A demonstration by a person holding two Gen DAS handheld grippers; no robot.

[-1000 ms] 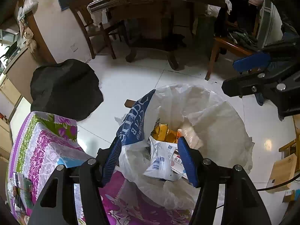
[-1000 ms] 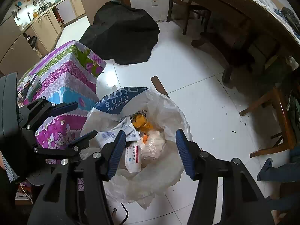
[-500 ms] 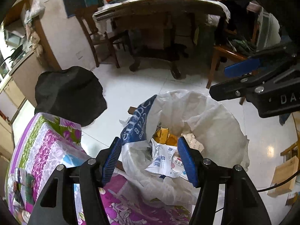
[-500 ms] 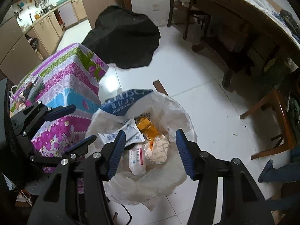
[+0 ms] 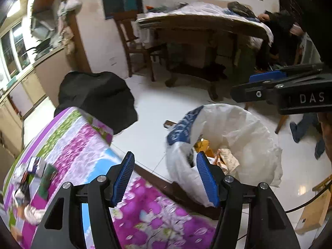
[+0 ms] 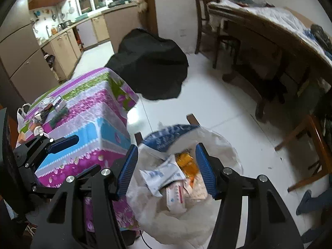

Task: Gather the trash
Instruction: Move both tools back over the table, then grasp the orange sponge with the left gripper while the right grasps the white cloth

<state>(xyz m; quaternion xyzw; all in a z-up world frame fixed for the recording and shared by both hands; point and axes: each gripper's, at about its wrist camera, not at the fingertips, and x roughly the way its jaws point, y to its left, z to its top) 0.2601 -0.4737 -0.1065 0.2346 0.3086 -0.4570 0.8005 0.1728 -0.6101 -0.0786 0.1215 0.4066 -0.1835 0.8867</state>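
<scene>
Both the left gripper (image 5: 165, 176) and right gripper (image 6: 166, 169) hang wide open and empty above the trash bag (image 6: 217, 143), its mouth gaping straight upward

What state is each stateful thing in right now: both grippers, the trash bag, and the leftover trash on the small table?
left gripper: open, fingers empty, over the table edge beside the bag.
right gripper: open, fingers empty, above the bag mouth.
trash bag: mouth open, partly filled with wrappers and packets.
trash on the table: small pile lying on the floral tablecloth, not collected.
</scene>
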